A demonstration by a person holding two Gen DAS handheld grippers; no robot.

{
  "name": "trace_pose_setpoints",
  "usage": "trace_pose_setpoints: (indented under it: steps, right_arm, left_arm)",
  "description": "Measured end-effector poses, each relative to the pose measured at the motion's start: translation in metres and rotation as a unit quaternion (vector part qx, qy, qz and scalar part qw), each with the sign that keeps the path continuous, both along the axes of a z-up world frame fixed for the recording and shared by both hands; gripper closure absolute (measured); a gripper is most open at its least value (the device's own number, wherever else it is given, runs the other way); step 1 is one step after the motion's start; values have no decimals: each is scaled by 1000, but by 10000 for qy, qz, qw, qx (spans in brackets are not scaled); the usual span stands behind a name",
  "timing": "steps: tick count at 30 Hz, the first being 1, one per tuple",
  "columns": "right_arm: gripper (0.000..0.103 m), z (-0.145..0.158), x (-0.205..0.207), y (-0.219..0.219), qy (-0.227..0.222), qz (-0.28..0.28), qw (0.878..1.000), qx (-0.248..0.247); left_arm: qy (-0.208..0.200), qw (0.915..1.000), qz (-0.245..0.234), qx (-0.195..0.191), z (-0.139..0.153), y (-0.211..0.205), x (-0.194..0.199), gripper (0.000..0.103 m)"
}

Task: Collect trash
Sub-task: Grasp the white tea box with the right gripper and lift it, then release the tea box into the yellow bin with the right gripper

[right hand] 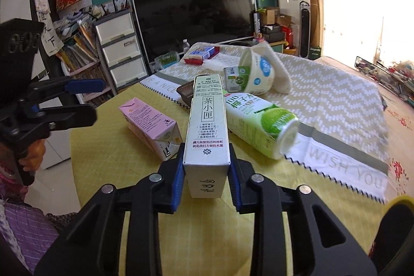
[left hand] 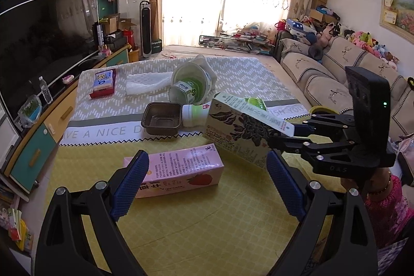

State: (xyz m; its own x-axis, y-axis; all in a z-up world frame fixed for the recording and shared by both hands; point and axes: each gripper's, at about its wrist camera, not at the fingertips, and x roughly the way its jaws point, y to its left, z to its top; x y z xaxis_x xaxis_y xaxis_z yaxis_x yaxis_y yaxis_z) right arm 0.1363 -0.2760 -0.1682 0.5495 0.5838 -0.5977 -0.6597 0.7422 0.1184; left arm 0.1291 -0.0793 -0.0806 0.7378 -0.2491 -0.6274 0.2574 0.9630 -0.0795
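The tea carton (right hand: 207,136) is clamped between my right fingers (right hand: 178,180), their blue pads pressed flat against its two long sides near the base, its top pointing away from me. From my left-hand view the same carton (left hand: 243,131) hangs tilted, its far end lifted clear of the surface (left hand: 181,224), so I judge the pickup step is in hand for this piece of trash: gripped and coming off the yellow cloth, not yet carried anywhere.

Just left of my right fingers lies the pink juice carton (right hand: 150,123) on its side; just right of the held carton lies the green-and-white coconut drink bottle (right hand: 261,126), also on its side. Beyond them are a dark plastic tray (left hand: 161,118) and tipped paper cups (right hand: 256,74).

My left gripper (left hand: 207,185) stands wide and empty, the pink carton directly ahead and partly between its fingers, though nothing presses on it.

No bin or bag shows in either view, so I cannot tell where the carton must go. Next I need to keep the squeeze steady, lift clear of the bottle beside it, and carry the carton to the trash container; the left could close on the pink carton.
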Motion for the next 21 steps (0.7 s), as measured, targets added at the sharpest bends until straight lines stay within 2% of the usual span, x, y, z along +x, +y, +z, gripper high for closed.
trace_pose_setpoints:
  steps: [6,12,17,21]
  right_arm:
    - [75,14,-36,-34,-163,-394,9990,144]
    - [75,19,-65,-79,-436,-1438,9886,80]
    - [75,14,-70,-134,-381,-2540,9664,129]
    - [75,3,-65,-184,-216,-3467,9375,182]
  left_arm:
    - [-16,10000,-82,-1,0,-6,-1,12]
    - [-30,9998,-193,6,1,-13,-3,12]
    - [9,9996,-270,9,0,-20,-4,12]
    - [27,9994,-342,43,-2,-27,-5,12]
